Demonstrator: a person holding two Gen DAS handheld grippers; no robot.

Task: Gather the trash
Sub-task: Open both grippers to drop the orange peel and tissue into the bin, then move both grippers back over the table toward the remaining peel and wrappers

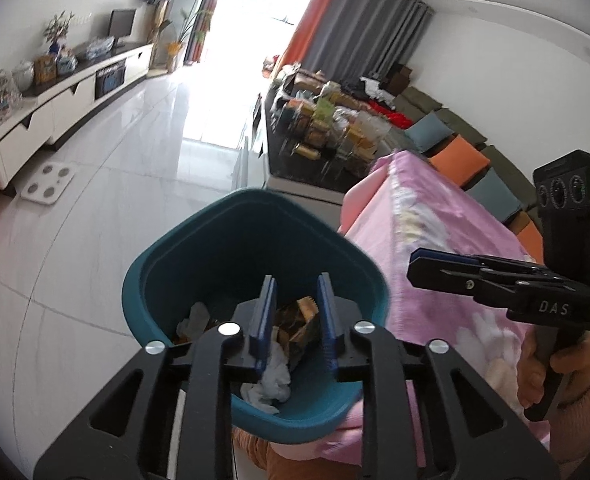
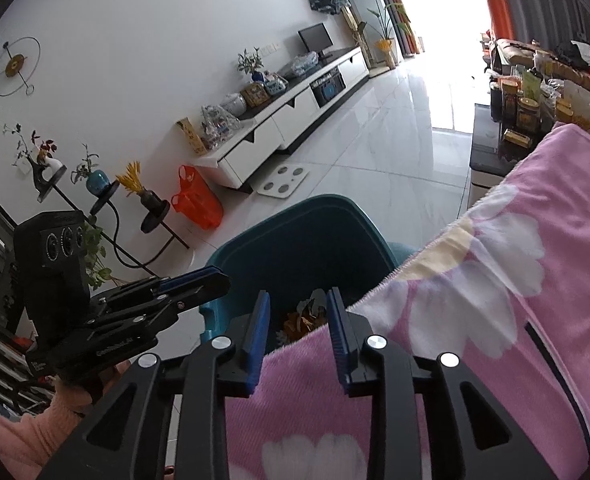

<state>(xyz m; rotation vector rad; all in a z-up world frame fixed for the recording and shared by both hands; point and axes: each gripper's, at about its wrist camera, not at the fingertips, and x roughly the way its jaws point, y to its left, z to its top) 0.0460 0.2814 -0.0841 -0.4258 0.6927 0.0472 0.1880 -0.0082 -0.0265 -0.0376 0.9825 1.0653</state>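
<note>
A teal trash bin [image 1: 199, 248] stands on the floor beside a table with a pink flowered cloth [image 1: 435, 240]. It holds a brown snack wrapper [image 1: 299, 328] and crumpled white tissues [image 1: 269, 384]. My left gripper [image 1: 295, 312] is open and empty, right above the bin's mouth. My right gripper [image 2: 299, 328] is open and empty over the cloth's edge [image 2: 495, 280], with the bin [image 2: 295, 240] and wrapper [image 2: 301, 320] just beyond. Each gripper shows in the other's view: the right one in the left wrist view [image 1: 495, 280], the left one in the right wrist view [image 2: 167, 292].
A white TV cabinet [image 2: 287, 120] lines the far wall, with a bathroom scale [image 2: 283, 180] and an orange bag [image 2: 195, 200] on the tiled floor. A dark coffee table [image 1: 315, 160] crowded with boxes sits beyond the cloth. A sofa with cushions [image 1: 459, 156] is at the right.
</note>
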